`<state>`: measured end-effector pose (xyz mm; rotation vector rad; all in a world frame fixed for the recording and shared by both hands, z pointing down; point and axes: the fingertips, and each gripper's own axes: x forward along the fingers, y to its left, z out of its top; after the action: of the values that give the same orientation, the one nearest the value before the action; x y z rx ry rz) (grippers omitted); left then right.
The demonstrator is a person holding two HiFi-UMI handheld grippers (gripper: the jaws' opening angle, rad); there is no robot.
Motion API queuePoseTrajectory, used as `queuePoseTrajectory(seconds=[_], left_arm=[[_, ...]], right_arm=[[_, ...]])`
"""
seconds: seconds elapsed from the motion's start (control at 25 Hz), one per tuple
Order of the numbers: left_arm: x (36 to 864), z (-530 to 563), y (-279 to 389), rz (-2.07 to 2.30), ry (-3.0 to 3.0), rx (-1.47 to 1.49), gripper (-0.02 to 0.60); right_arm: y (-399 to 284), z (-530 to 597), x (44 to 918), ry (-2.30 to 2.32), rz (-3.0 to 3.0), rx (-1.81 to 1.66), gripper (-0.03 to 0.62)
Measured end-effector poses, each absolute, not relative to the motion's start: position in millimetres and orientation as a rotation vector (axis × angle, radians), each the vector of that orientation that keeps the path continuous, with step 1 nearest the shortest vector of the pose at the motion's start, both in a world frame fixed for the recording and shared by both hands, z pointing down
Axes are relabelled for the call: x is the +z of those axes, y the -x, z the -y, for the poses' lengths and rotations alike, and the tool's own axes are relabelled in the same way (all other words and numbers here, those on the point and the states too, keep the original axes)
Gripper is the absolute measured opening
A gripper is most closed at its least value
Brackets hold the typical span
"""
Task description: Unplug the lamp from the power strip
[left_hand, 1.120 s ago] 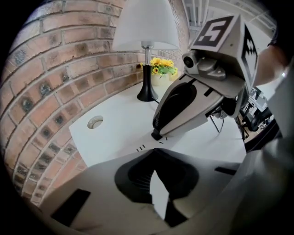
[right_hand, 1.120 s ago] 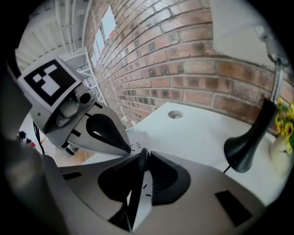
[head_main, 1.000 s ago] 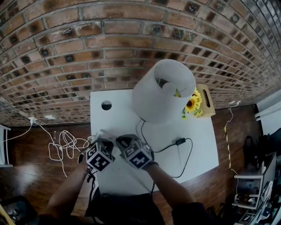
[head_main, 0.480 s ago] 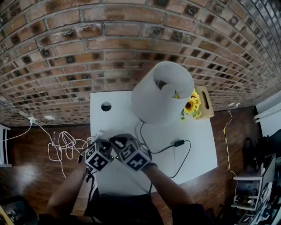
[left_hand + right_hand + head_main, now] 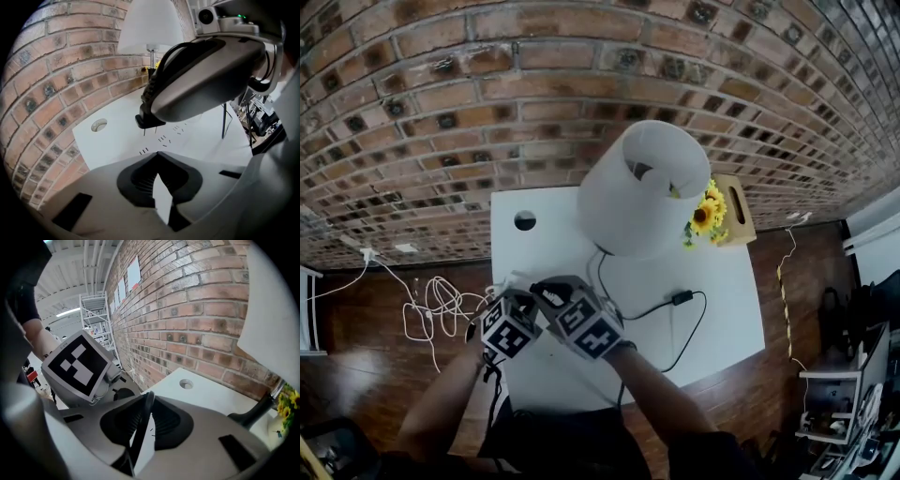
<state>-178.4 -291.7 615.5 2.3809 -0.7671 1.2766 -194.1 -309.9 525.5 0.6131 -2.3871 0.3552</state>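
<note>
The lamp [image 5: 642,187] with its white shade stands at the back of the white table [image 5: 722,309]. Its black cord [image 5: 694,328] loops over the table towards my grippers at the left front edge. My right gripper [image 5: 547,293] is shut on the black plug [image 5: 148,122]. The plug's two prongs hang bare just above the slots of the white power strip [image 5: 164,138]. My left gripper [image 5: 158,164] is shut on the near end of the strip, which shows as a white wedge between its jaws. In the right gripper view the black plug [image 5: 139,427] runs between the shut jaws.
A sunflower [image 5: 703,216] and a wooden box [image 5: 736,211] stand to the right of the lamp. The table has a round cable hole [image 5: 525,220] at its back left. An inline switch [image 5: 681,298] lies on the cord. White cables [image 5: 441,309] lie coiled on the floor to the left.
Both grippers have shifted slightly to the left along the table's front edge, staying close together. The lamp and the cord's loop lie as before.
</note>
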Motion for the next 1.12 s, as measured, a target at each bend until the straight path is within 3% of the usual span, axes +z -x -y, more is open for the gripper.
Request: queuePoseTrajectory(seconds=[1.12], left_arm=[[612, 293, 181, 0.798, -2.376, 1.260, 0.023]], right_arm=[[160, 338, 492, -0.818, 2.429, 0.378, 0.063]])
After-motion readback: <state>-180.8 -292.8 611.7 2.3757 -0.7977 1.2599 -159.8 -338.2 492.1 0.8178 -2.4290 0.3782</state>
